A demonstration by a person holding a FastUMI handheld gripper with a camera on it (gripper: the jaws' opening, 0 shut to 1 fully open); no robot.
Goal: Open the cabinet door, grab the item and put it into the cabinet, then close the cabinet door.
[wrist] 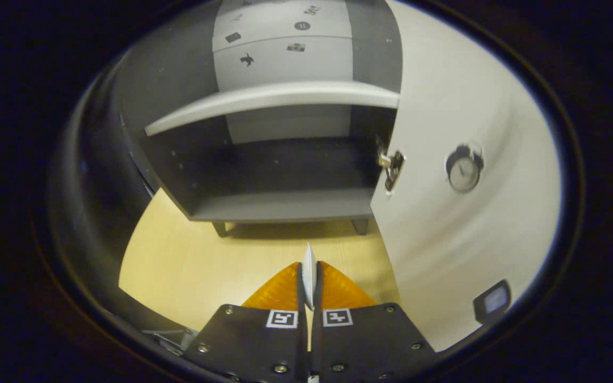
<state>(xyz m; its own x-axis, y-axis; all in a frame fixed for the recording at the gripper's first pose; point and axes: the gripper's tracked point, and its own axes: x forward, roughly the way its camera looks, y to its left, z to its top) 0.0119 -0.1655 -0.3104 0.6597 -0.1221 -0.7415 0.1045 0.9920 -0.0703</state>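
Note:
The small grey cabinet point(280, 207) stands on the light wooden table point(189, 266) ahead of my fingers. Its white door point(461, 234) is swung open to the right and carries an alarm-clock sticker point(464, 169); a metal hinge point(390, 166) shows at its inner edge. Inside, a white shelf point(269, 101) spans the upper part and the dark lower compartment point(280, 165) holds nothing I can see. My gripper point(309, 276) is shut on a thin white flat item point(309, 271) held edge-on between the fingers, above the table and short of the cabinet's bottom board.
The cabinet's white back panel point(285, 53) bears several small dark stickers. A small dark sticker point(491, 302) sits low on the open door. The door stands close on the right of my fingers; open tabletop lies to the left.

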